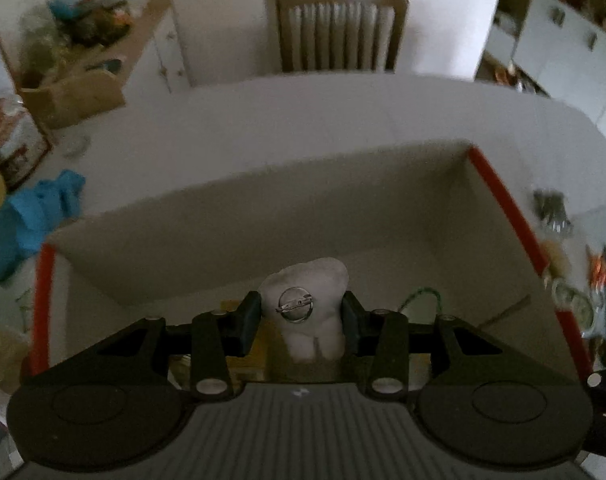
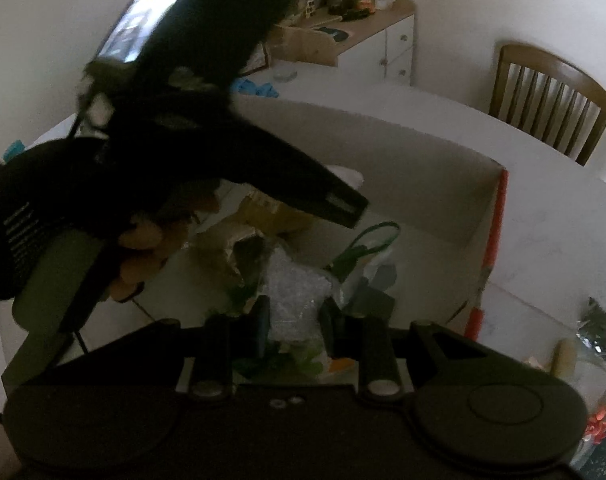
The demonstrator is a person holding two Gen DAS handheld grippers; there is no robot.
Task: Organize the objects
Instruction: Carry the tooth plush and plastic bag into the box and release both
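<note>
My left gripper (image 1: 303, 314) is shut on a white tooth-shaped object (image 1: 309, 308) with a round metal badge, held over the open cardboard box (image 1: 263, 216) with red-taped edges. My right gripper (image 2: 295, 320) is shut on a crinkly clear plastic bag (image 2: 293, 300), also over the box (image 2: 423, 184). The left gripper and the hand holding it (image 2: 207, 168) show in the right wrist view, reaching over the box from the left. Inside the box lie a green cord (image 2: 367, 240), brown packaging (image 2: 263, 208) and other small items.
The box stands on a white table (image 1: 303, 112). A wooden chair (image 1: 339, 28) is at the far side. Blue cloth (image 1: 31, 216) lies left of the box. Small items (image 1: 551, 212) lie right of it. A cluttered cabinet (image 1: 103, 52) stands at the back left.
</note>
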